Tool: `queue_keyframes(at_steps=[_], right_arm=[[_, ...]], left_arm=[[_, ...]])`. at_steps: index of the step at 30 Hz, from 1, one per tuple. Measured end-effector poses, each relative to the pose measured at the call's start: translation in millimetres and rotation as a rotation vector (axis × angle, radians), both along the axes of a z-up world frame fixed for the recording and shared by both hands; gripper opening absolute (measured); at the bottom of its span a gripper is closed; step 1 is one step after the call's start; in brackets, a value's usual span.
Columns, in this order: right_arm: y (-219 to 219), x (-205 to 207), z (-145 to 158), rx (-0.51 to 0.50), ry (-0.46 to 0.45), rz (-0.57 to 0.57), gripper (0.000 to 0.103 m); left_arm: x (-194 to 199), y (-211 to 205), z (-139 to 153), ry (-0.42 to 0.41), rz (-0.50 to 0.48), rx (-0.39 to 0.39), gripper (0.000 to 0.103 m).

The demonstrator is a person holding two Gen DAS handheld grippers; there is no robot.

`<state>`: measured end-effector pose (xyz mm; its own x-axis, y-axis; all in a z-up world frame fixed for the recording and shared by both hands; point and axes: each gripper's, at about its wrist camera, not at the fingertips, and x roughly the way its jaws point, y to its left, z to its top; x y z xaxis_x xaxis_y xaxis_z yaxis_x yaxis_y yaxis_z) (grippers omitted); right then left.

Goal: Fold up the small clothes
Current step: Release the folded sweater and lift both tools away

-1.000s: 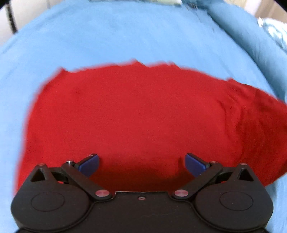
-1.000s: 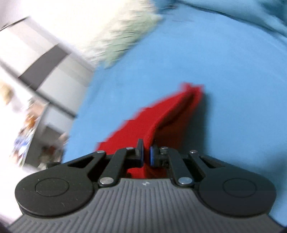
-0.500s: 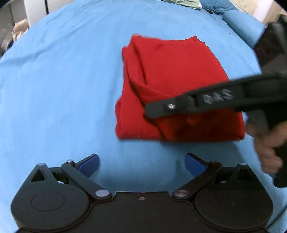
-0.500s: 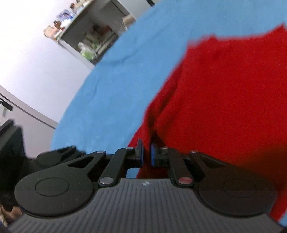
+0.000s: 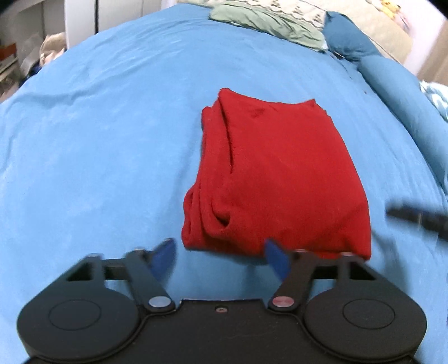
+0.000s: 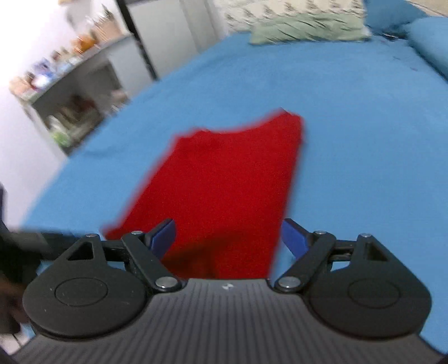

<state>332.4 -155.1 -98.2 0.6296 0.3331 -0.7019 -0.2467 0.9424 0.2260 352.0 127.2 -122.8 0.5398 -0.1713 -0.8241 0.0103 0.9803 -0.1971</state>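
Observation:
A red garment [image 5: 277, 179] lies folded into a compact rectangle on the blue bedsheet [image 5: 98, 145], with layered edges showing along its left side. My left gripper [image 5: 221, 254] is open and empty, just short of the garment's near edge. In the right wrist view the garment [image 6: 224, 179] lies flat ahead. My right gripper [image 6: 228, 235] is open and empty, its jaws spread over the garment's near end. A dark blurred piece of the right gripper [image 5: 420, 217] shows at the right edge of the left wrist view.
A green crumpled cloth [image 5: 266, 21] and blue pillows [image 5: 392, 81] lie at the far end of the bed. A grey shelf unit with small items [image 6: 75, 106] stands off the bed's left side. A patterned headboard cushion [image 6: 294, 11] is behind.
My right gripper has opened and let go of the red garment, then drawn back. The garment now lies folded on the bed. My left gripper has moved a little closer to it.

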Motion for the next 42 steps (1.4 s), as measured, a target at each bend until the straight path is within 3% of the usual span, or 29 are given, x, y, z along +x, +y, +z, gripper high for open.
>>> queue_keyframes(at_steps=[4,6,7,8,9,15,19,24,30,34,38,42], right_arm=[[-3.3,-22.5,-29.7,0.012,0.069,-0.059,0.098],[-1.4,-30.6,-37.4,0.023,0.081,-0.086,0.098],[-3.6,-31.7,-42.1,0.028,0.083,-0.092,0.098],[-0.4,-32.9,-44.5,0.025,0.082,-0.101,0.098],[-10.0,-37.7,-49.4,0.017,0.079,-0.105,0.098],[27.3,-26.7,-61.7,-0.152,0.021,-0.107,0.097],[31.5,-16.7,-75.4,-0.183,0.021,-0.125,0.096],[34.2,-14.7,-73.3,-0.140,-0.024,-0.146,0.096],[30.9,-12.2,-75.0,-0.176,-0.037,-0.219,0.095],[13.4,-21.9,-75.8,-0.251,-0.031,-0.307,0.095],[4.8,-30.8,-84.4,-0.303,-0.014,-0.241,0.095],[-15.0,-28.4,-72.4,-0.230,0.036,-0.196,0.095]], left_arm=[[2.0,-4.6,1.6,-0.008,0.018,-0.026,0.058],[5.2,-5.9,3.7,-0.018,0.021,-0.031,0.048],[8.3,-6.6,3.9,-0.020,0.025,-0.031,0.032],[13.2,-7.0,3.5,-0.015,0.029,-0.032,0.008],[16.7,-6.6,3.6,-0.012,0.034,-0.035,0.009],[17.9,3.8,26.6,-0.123,0.053,-0.010,0.009],[17.4,-0.9,11.4,-0.100,0.004,0.037,0.010],[12.4,1.8,6.9,-0.099,0.018,0.020,0.010],[11.1,0.4,9.8,-0.102,0.011,0.026,0.011],[10.3,2.0,1.0,-0.082,0.012,0.045,0.016],[5.4,4.7,-28.9,-0.025,-0.001,0.107,0.028],[7.2,6.3,-21.0,-0.023,-0.001,0.124,0.037]])
